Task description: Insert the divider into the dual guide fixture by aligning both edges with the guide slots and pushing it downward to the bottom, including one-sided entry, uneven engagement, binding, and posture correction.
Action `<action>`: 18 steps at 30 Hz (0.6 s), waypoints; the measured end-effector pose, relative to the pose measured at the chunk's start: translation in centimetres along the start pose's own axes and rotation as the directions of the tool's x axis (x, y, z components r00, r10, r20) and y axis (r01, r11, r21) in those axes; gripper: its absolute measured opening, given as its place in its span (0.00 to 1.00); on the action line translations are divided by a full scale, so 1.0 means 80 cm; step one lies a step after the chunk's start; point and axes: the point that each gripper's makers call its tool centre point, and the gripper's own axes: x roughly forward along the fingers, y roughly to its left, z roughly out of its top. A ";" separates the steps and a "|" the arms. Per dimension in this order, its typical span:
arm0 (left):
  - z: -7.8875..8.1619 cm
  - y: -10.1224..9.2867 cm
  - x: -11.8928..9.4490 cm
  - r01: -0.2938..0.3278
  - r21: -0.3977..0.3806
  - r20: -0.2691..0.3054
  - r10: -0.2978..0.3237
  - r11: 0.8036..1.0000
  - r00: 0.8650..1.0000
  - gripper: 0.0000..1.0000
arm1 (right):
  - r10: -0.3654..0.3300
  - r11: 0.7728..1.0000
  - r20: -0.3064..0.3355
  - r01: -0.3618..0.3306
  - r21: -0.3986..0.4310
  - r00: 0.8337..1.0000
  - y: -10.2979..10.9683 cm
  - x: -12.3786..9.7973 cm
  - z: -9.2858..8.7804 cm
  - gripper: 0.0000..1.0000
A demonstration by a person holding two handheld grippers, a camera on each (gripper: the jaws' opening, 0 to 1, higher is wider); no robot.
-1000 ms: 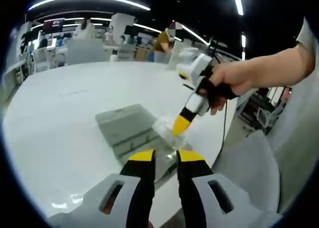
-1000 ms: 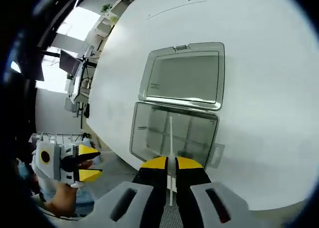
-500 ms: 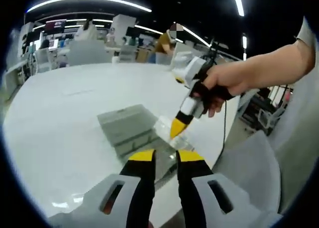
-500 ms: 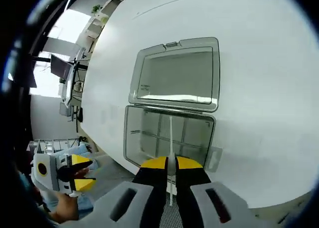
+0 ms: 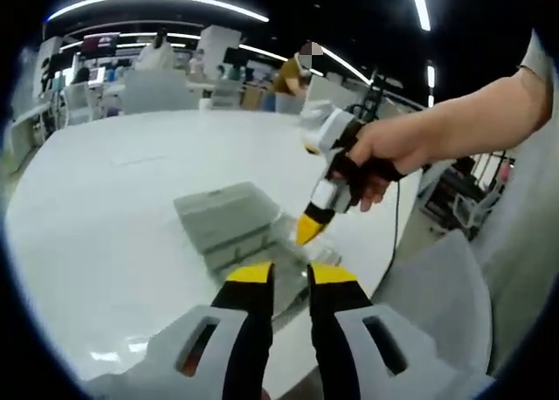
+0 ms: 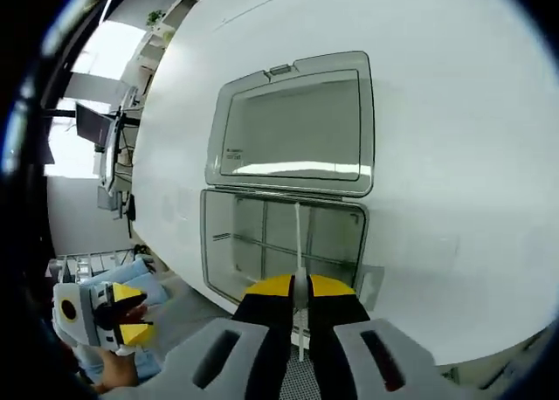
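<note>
Pinching the thin white plastic divider (image 6: 299, 243) edge-on, my right gripper (image 6: 300, 286) has its fingers clamped on it above the clear, lidded plastic compartment box (image 6: 284, 243) on the white round desk (image 6: 454, 112). My left gripper (image 5: 283, 273) is idle, fingers slightly apart, at about 7 o'clock of the box. I judge the risk is one-sided entry: if only the far edge catches its slot, the strip may cock, bind, and flex when I press down.
</note>
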 end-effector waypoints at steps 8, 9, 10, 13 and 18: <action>0.002 0.001 0.002 0.000 -0.005 0.003 0.000 1.000 1.000 0.12 | -0.007 1.000 -0.002 0.007 0.009 1.000 0.000 0.002 0.000 0.00; 0.002 0.001 0.002 0.001 -0.006 0.003 -0.001 1.000 1.000 0.12 | -0.011 1.000 -0.002 0.011 0.015 1.000 -0.001 0.002 0.000 0.00; 0.002 0.001 0.003 0.001 -0.005 0.003 -0.001 1.000 1.000 0.12 | -0.009 1.000 -0.002 0.009 0.013 1.000 -0.001 0.003 0.001 0.00; 0.002 0.001 0.003 0.001 -0.007 0.004 -0.001 1.000 1.000 0.11 | -0.016 1.000 -0.003 0.016 0.013 1.000 -0.001 0.003 0.001 0.00; 0.003 0.001 0.003 0.000 -0.009 0.008 0.000 1.000 1.000 0.11 | -0.030 1.000 -0.006 0.030 0.008 1.000 0.000 0.005 0.001 0.00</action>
